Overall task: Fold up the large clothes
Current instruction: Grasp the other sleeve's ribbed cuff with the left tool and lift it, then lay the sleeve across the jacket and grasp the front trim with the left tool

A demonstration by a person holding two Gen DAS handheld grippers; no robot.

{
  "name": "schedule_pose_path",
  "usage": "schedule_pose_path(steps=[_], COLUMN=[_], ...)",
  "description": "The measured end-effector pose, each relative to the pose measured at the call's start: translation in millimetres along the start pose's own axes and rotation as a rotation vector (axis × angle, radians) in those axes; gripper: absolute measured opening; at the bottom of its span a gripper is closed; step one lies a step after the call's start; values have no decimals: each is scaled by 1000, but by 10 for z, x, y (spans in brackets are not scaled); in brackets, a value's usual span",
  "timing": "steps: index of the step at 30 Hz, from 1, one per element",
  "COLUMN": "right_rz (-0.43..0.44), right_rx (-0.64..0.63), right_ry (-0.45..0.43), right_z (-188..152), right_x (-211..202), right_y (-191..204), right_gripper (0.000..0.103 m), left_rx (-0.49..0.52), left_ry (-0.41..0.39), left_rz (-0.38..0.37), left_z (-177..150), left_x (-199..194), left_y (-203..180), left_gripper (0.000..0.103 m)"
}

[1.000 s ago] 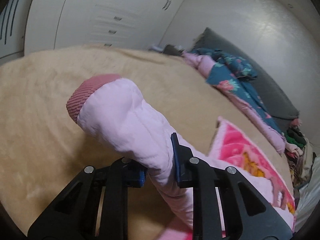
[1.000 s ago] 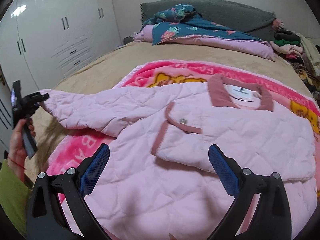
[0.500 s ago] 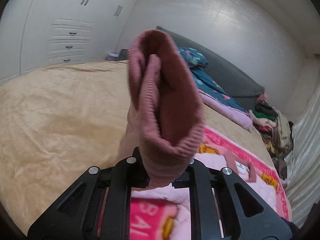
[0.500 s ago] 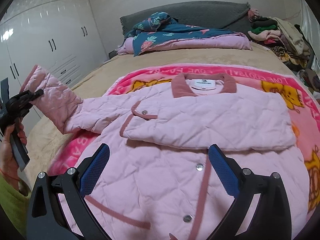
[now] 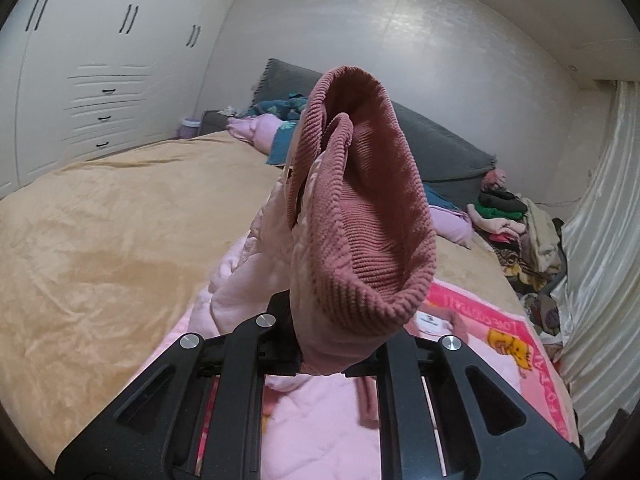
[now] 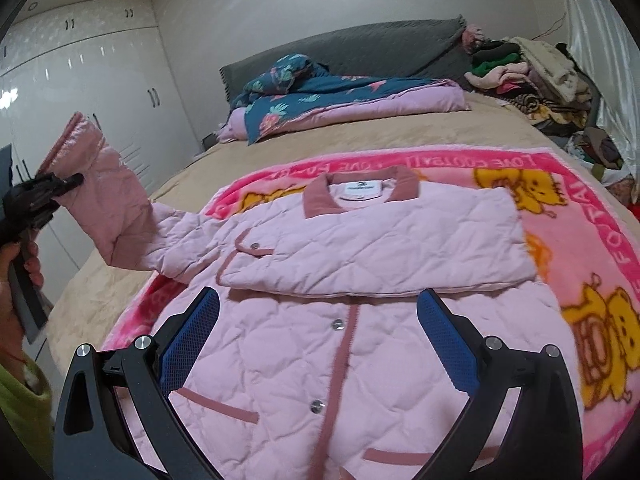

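A pink quilted jacket (image 6: 360,248) lies face up on a pink cartoon blanket (image 6: 592,240), its far sleeve folded across the chest. My left gripper (image 5: 324,356) is shut on the other sleeve (image 6: 120,208), held up off the bed at the left. The sleeve's ribbed dusty-rose cuff (image 5: 360,208) stands up right in front of the left wrist camera and hides the pads. My right gripper (image 6: 316,336) hovers open over the jacket's button front, nothing between its blue pads (image 6: 188,340).
A tan bedspread (image 5: 112,232) covers the bed. A teal flowered quilt (image 6: 320,96) and grey headboard (image 6: 360,52) lie at the far end, a pile of clothes (image 6: 532,76) at the far right. White wardrobes (image 5: 100,80) line the left wall; a curtain (image 5: 600,264) hangs at right.
My left gripper has lifted the sleeve off the bed and carried it up and in toward the jacket, cuff now upright. My right gripper has shifted across the jacket toward its front, still open.
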State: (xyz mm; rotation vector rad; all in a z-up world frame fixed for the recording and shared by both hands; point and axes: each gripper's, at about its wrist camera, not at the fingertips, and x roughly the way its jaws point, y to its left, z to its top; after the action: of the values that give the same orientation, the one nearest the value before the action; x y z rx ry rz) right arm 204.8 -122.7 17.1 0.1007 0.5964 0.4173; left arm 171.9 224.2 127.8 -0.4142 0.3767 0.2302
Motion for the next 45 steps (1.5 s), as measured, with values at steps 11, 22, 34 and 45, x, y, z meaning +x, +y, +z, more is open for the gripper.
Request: schedule_pose_path(steps=[11,22,34,45], right_rz=[-55,-29,-44,-76], right_rx=[10,61,122,196], right_ry=[-66,-87,-96,-96], right_z=[-35,-31,-95,-182], right_x=[-310,-411,-397,-388], right_y=[-243,-425,-687,-1008], right_gripper=[99,99,99,99], left_rx=[73,121,212,313], left_ry=[0,29,113,214], left_rz=[-79,-147,-243,-274], left_z=[-49,-172,-505,-974], left_x=[-142,-86,117,413], left_y=[-593,-1033,-1527,-1913], left_gripper=[5,5,5,5])
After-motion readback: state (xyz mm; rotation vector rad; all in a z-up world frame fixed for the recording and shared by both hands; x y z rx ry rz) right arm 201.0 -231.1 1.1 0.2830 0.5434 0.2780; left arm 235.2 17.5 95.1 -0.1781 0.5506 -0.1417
